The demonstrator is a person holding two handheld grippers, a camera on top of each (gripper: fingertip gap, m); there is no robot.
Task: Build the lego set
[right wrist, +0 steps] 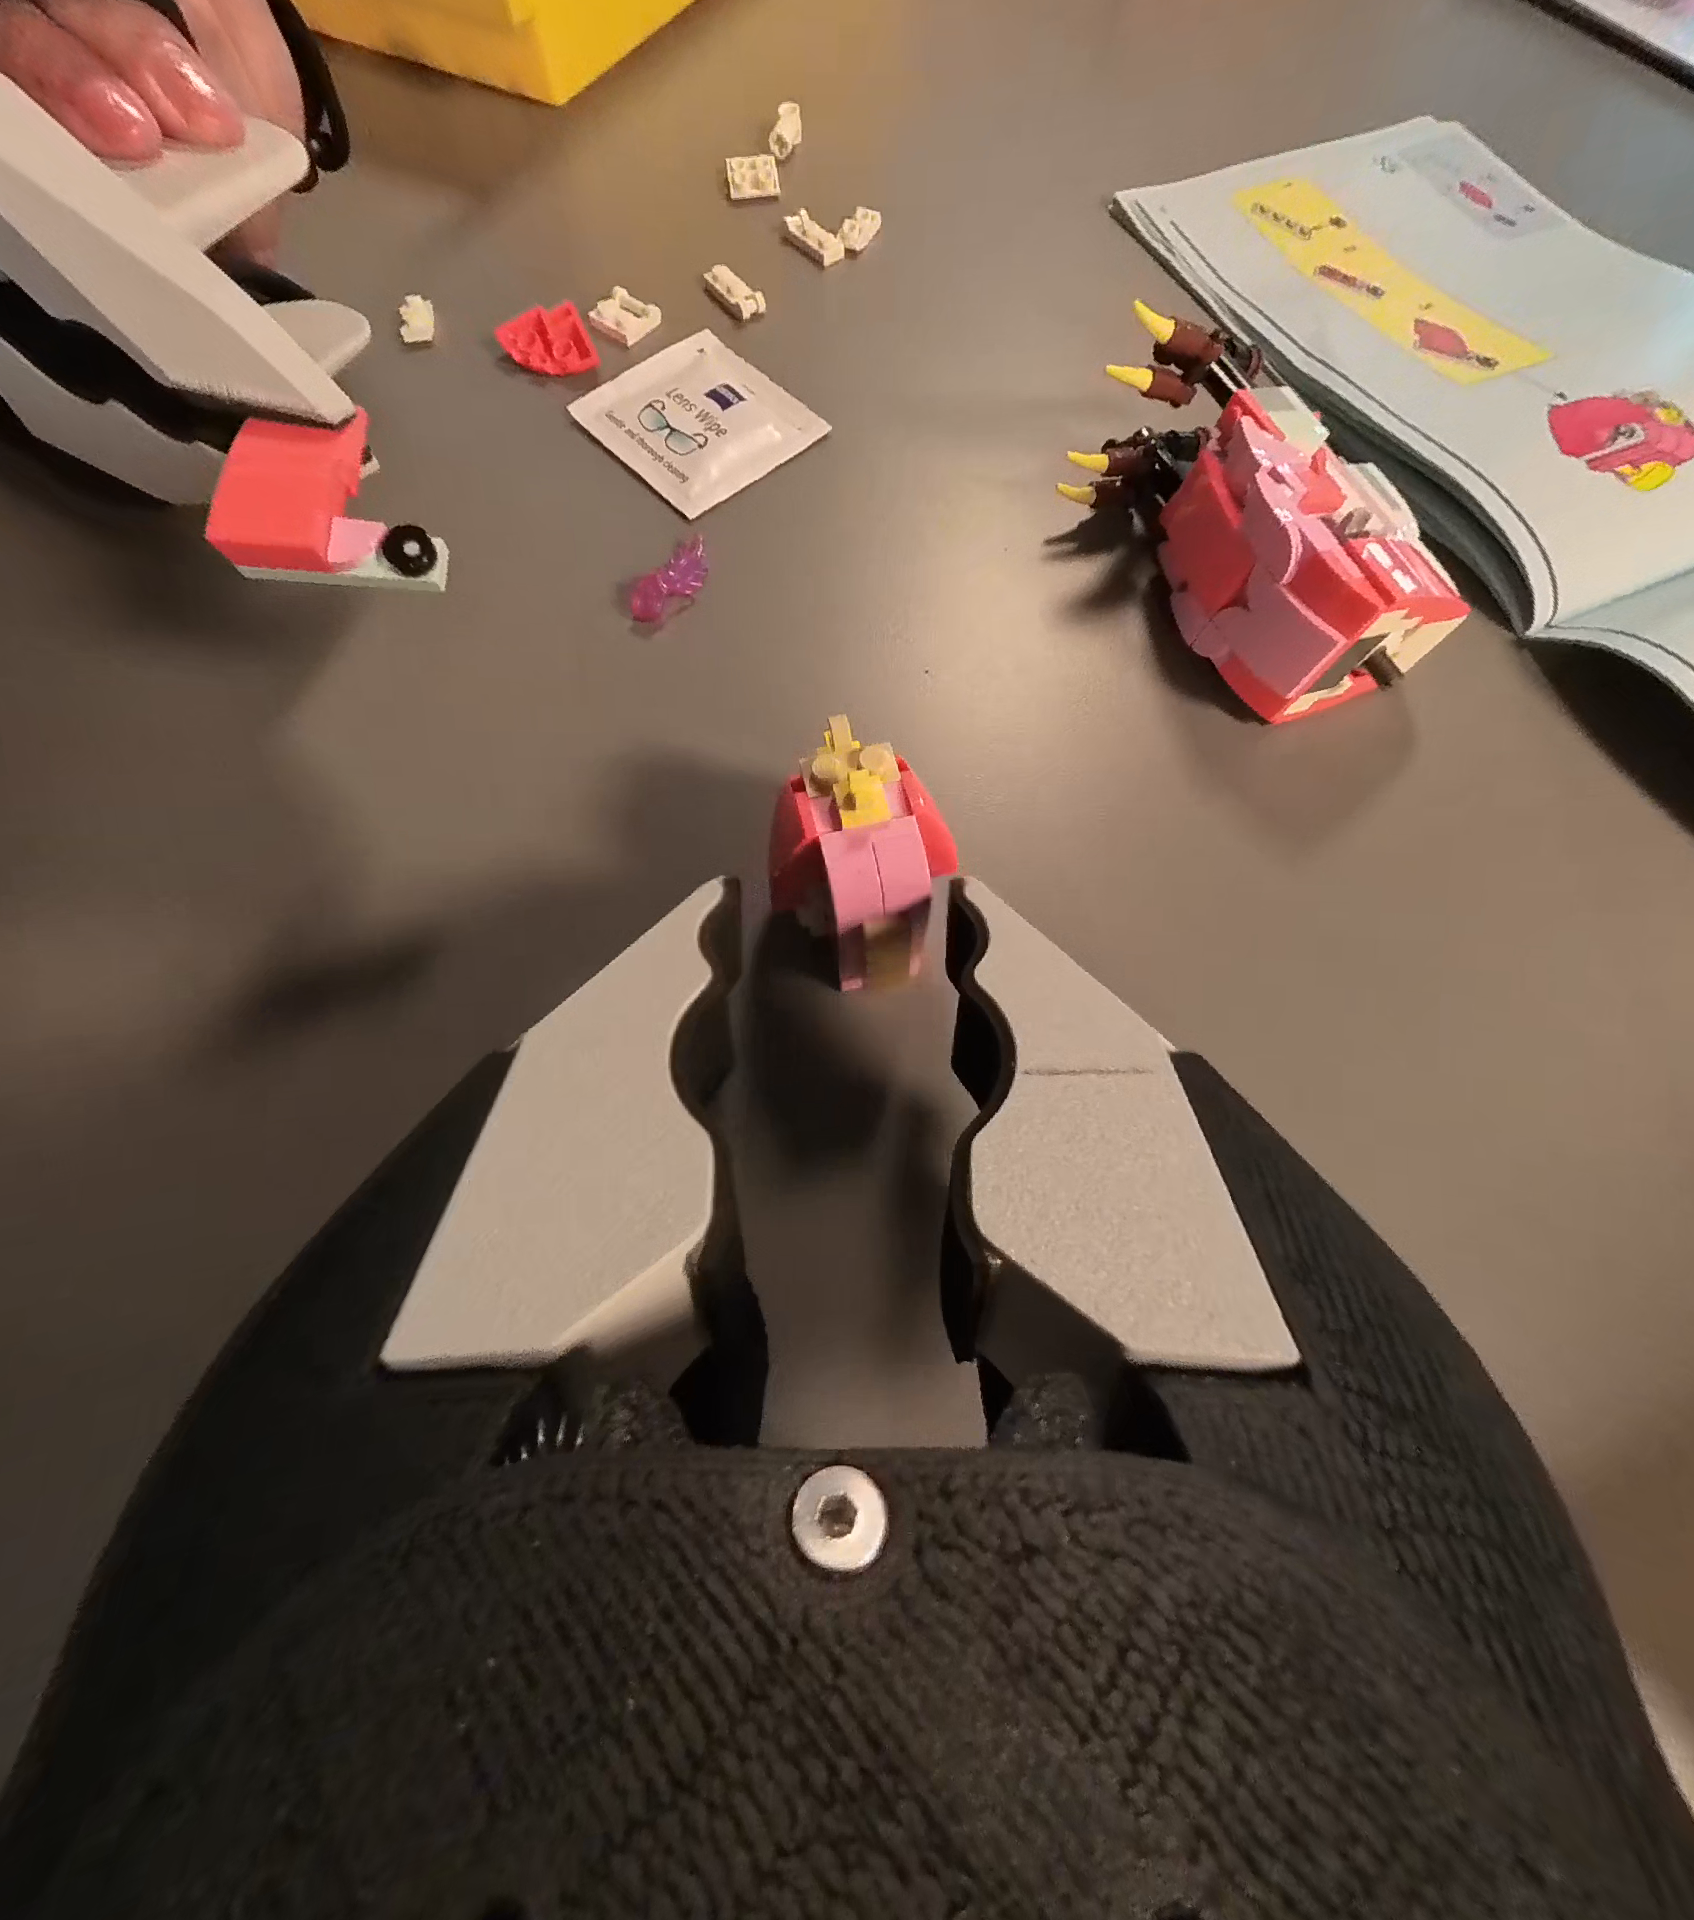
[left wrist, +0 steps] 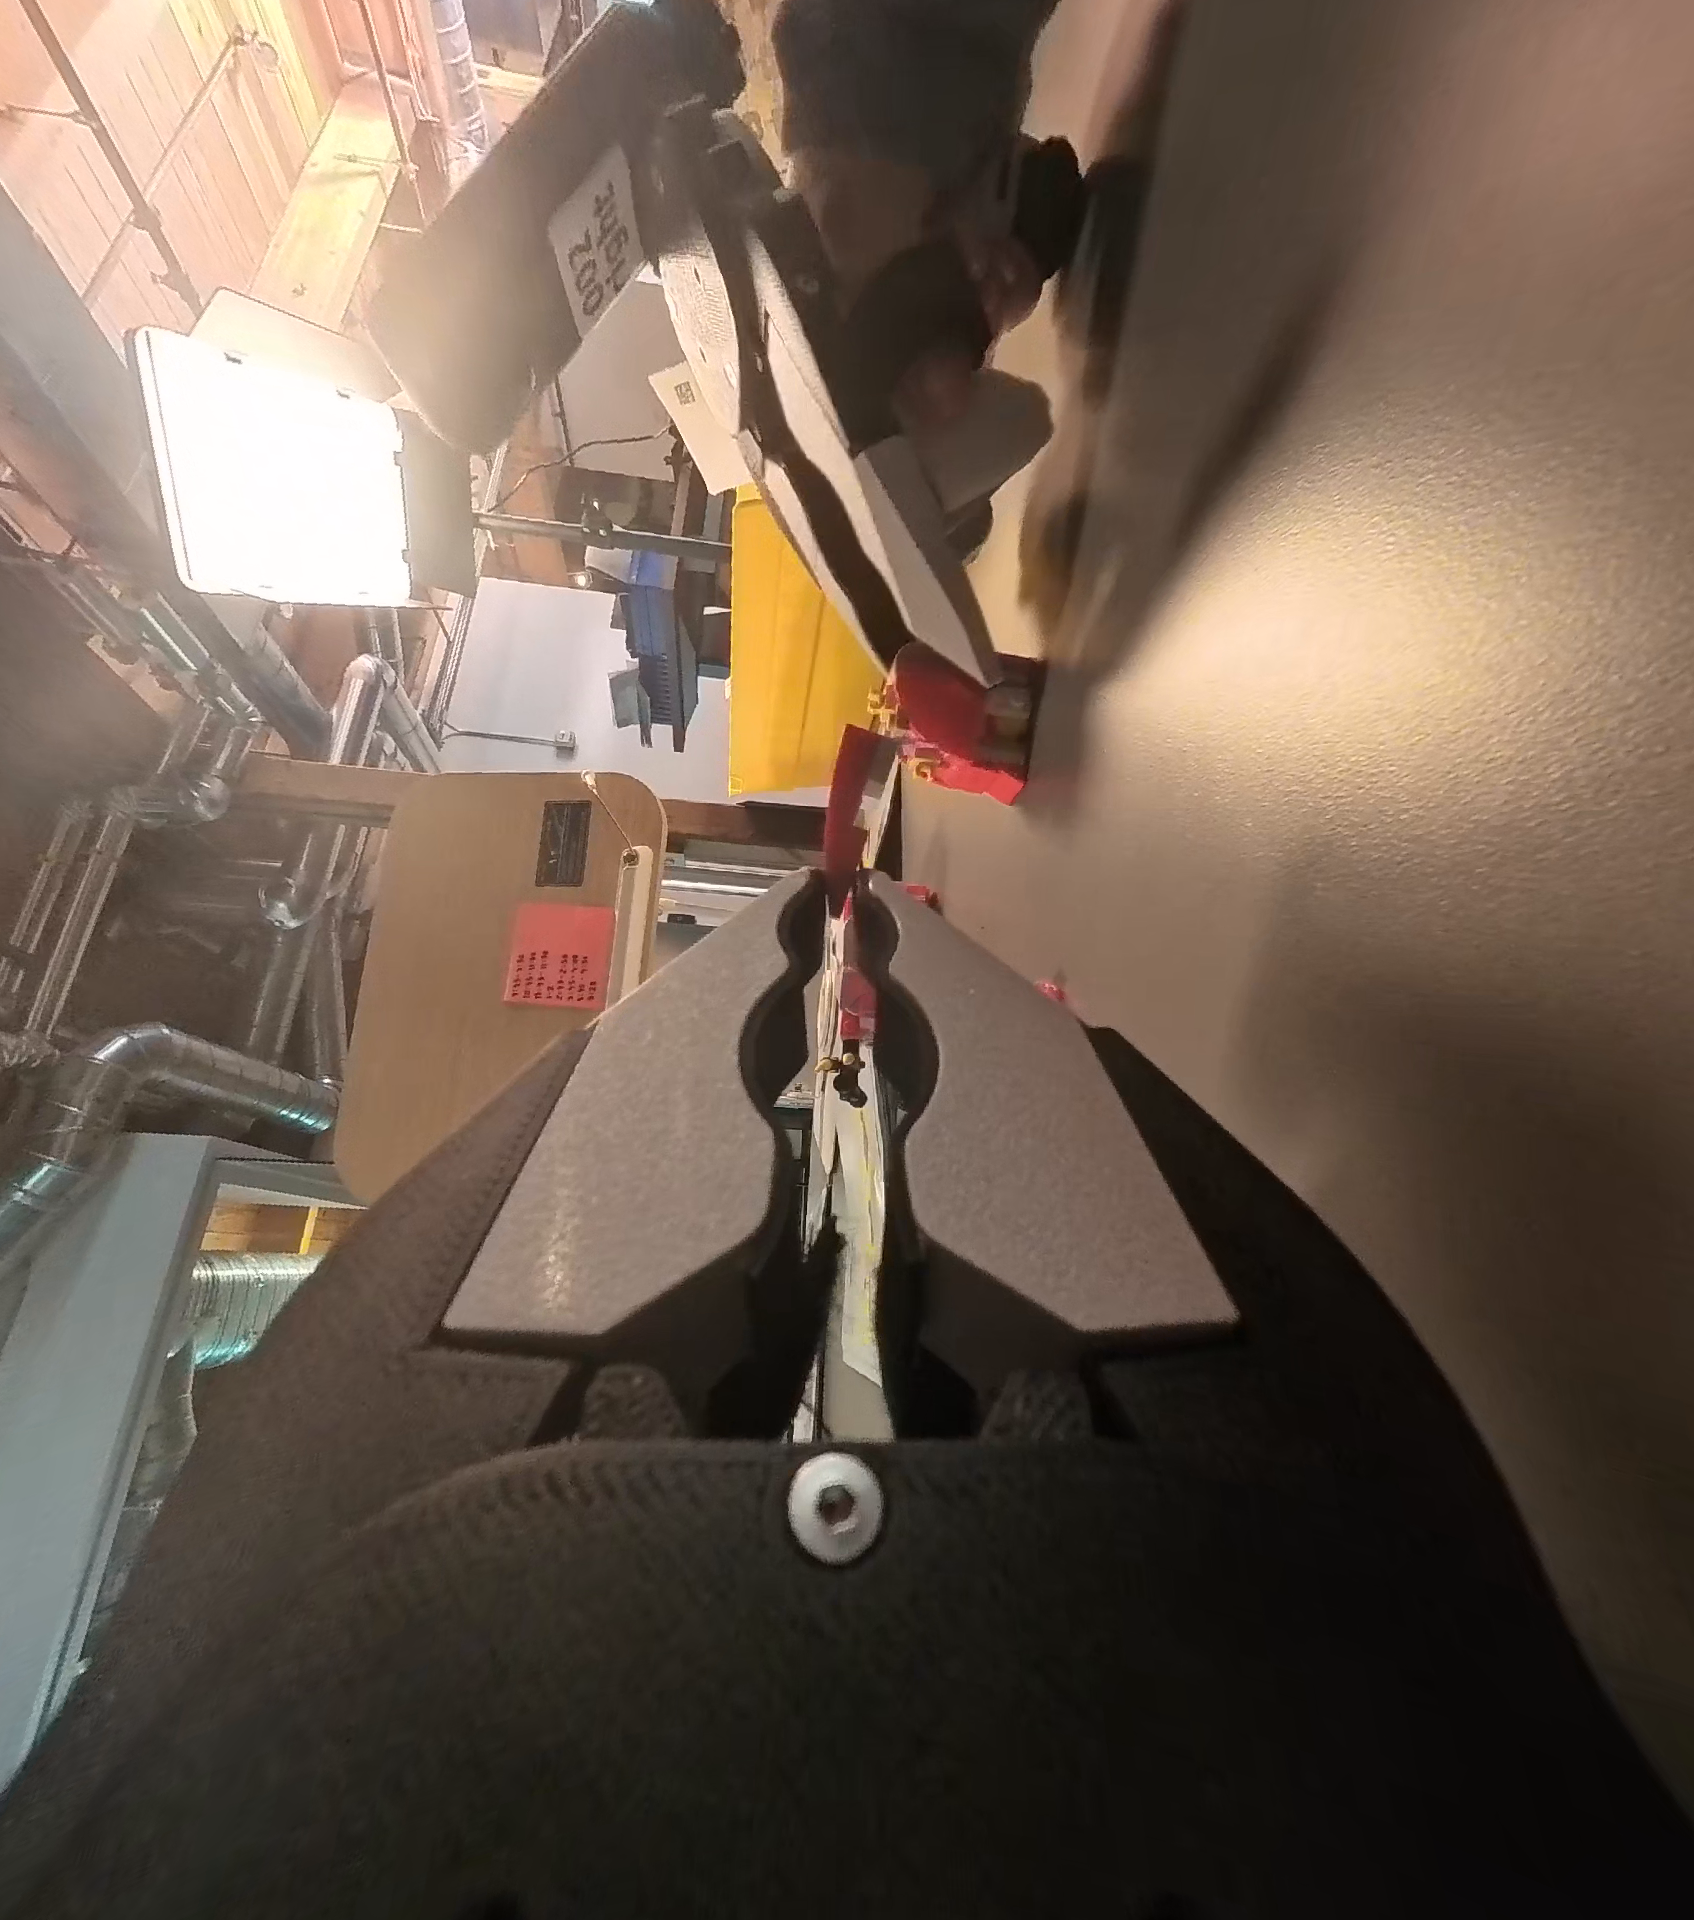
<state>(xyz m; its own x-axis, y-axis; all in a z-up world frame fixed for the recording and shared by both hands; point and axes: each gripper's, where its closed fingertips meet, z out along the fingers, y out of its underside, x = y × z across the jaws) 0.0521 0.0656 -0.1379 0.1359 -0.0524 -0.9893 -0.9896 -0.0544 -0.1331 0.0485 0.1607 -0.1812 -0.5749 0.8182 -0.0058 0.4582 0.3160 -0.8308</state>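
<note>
Sitting on the grey table [right wrist: 1238,987], a small pink and red brick piece [right wrist: 858,862] stands between the spread fingers of the right gripper [right wrist: 848,904], untouched. Off to its left, the left gripper [right wrist: 297,431] is pinched on a red brick block [right wrist: 287,494].

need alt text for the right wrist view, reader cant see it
The right gripper hangs open over a grey table with a small pink and red brick build at its fingertips. Far left, the left gripper grips a red brick piece. Loose bricks, a wipe sachet and an open instruction booklet lie beyond.
</note>
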